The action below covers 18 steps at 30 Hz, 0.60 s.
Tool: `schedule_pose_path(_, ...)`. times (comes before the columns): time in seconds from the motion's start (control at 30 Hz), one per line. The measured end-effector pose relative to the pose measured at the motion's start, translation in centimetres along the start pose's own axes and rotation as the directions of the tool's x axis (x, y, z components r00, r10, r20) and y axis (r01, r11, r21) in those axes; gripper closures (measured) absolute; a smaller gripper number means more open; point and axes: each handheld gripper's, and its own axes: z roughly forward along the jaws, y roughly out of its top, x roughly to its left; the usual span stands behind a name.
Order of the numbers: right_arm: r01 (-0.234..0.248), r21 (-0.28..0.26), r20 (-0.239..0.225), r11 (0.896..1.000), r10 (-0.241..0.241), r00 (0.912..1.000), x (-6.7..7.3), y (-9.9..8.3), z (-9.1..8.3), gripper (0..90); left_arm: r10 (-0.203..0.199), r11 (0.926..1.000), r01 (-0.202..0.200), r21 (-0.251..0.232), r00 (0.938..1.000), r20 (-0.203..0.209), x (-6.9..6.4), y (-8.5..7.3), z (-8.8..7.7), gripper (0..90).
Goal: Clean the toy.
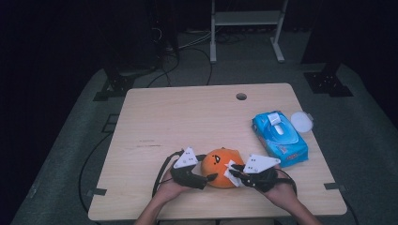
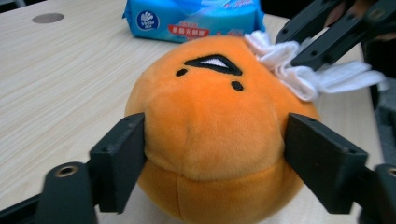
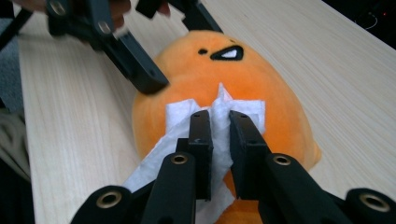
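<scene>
A round orange plush toy with a stitched face (image 1: 220, 167) is seated on the light wooden table (image 1: 187, 117) near its front edge. It is clamped at both sides by the left gripper (image 2: 215, 154). A crumpled white wipe (image 3: 219, 116) is pinched by the right gripper (image 3: 220, 122) and pressed against the plush. A blue wipe pack (image 1: 279, 138) lies close by.

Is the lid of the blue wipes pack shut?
No: in the high view the wipes pack has its round white lid flipped open to the side, baring the white dispensing opening on top.
</scene>
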Motion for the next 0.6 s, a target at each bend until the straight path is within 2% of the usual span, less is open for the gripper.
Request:
schedule_pose_path(0.07, 0.02, -0.009, -0.011, 1.0, -0.02, 0.9997, 0.5, 0.1, 0.1, 79.1, -0.008, 0.9997, 0.008, 0.025, 0.9999, -0.007, 0.3, 0.0, 0.0, 26.1)
schedule_pose_path(0.1, 0.024, -0.015, -0.023, 1.0, -0.024, 0.9995, 0.6, 0.2, 0.2, 79.0, -0.026, 0.9992, 0.026, 0.03, 0.9996, -0.008, 0.4, -0.1, -0.1, 26.5)
schedule_pose_path(0.13, 0.024, -0.015, -0.023, 1.0, -0.024, 0.9995, 0.6, 0.2, 0.2, 79.0, -0.026, 0.9992, 0.026, 0.03, 0.9996, -0.008, 0.4, -0.1, -0.1, 26.6)
schedule_pose_path(0.17, 0.035, -0.012, -0.024, 0.999, -0.036, 0.9991, 0.6, 0.2, 0.1, 79.0, -0.051, 0.9982, 0.051, 0.031, 0.9987, -0.004, 0.7, -0.2, -0.1, 26.7)
schedule_pose_path(0.2, 0.031, -0.01, -0.022, 0.999, -0.031, 0.9993, 0.4, 0.2, 0.0, 79.0, -0.051, 0.9982, 0.051, 0.031, 0.9987, -0.004, 0.7, -0.2, -0.1, 26.7)
schedule_pose_path(0.23, 0.021, -0.009, -0.017, 1.0, -0.021, 0.9996, 0.0, 0.0, -0.3, 79.0, -0.084, 0.9961, 0.084, 0.024, 0.9964, 0.001, 1.0, -0.3, -0.1, 26.7)
schedule_pose_path(0.4, -0.01, 0.016, 0.047, 1.0, 0.009, 0.9988, -1.4, -1.3, -1.5, 79.1, -0.119, 0.9928, 0.119, 0.014, 0.9929, 0.007, 1.5, -0.5, 0.0, 26.7)
schedule_pose_path(0.43, -0.023, 0.013, 0.047, 1.0, 0.022, 0.9986, -1.5, -1.4, -1.7, 79.1, -0.124, 0.9922, 0.124, 0.015, 0.9923, 0.002, 1.5, -0.5, 0.0, 26.7)
schedule_pose_path(0.47, -0.028, 0.008, 0.048, 1.0, 0.027, 0.9985, -1.5, -1.4, -1.8, 79.3, -0.126, 0.992, 0.126, 0.014, 0.9921, -0.004, 1.5, -0.5, 0.1, 26.7)
schedule_pose_path(0.53, -0.004, 0.002, 0.044, 1.0, 0.004, 0.999, -0.8, -0.8, -1.5, 79.3, -0.136, 0.9906, 0.137, 0.007, 0.9905, -0.016, 1.4, -0.5, 0.2, 26.6)
schedule_pose_path(0.57, 0.002, -0.009, 0.012, 1.0, -0.002, 0.9999, -0.2, -0.4, -1.2, 79.3, -0.149, 0.9888, 0.149, 0.0, 0.9886, -0.019, 1.4, -0.5, 0.3, 26.6)
schedule_pose_path(0.6, 0.002, -0.009, 0.012, 1.0, -0.002, 0.9999, -0.2, -0.4, -1.2, 79.3, -0.149, 0.9888, 0.149, 0.0, 0.9886, -0.019, 1.4, -0.5, 0.3, 26.5)
